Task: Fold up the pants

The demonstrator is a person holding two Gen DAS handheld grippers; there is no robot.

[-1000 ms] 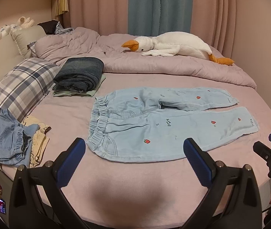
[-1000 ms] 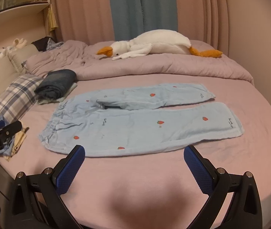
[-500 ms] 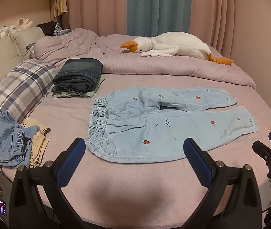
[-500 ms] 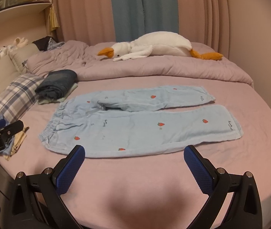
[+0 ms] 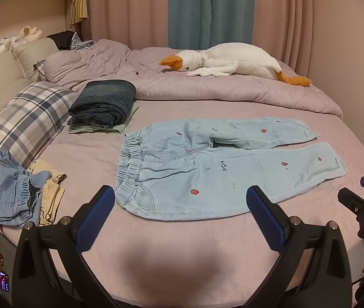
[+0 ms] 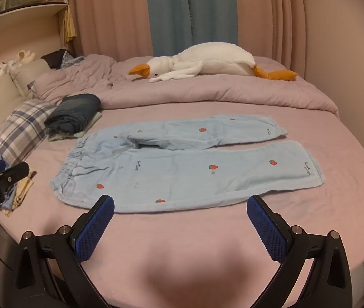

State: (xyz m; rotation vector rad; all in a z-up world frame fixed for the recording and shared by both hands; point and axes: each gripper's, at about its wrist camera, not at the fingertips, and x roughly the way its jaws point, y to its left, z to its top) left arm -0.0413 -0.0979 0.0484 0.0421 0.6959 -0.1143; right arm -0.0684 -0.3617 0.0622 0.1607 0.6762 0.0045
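Note:
Light blue pants [image 5: 207,169] with small strawberries lie flat on the pink bed, waistband to the left, both legs stretched right; they also show in the right wrist view [image 6: 182,164]. My left gripper [image 5: 180,214] is open and empty, hovering just in front of the waistband end. My right gripper [image 6: 180,222] is open and empty, in front of the near leg's lower edge. The right gripper also shows at the right edge of the left wrist view [image 5: 361,200], and the left gripper at the left edge of the right wrist view [image 6: 0,174].
A folded stack of dark jeans [image 5: 103,104] lies left of the pants. A plaid pillow [image 5: 20,125] and crumpled clothes [image 5: 15,197] lie at the left edge. A plush goose [image 5: 223,61] lies on the rolled duvet [image 5: 207,89] behind.
Both grippers have shifted slightly, the right one a little closer to the pants. The pants have not moved.

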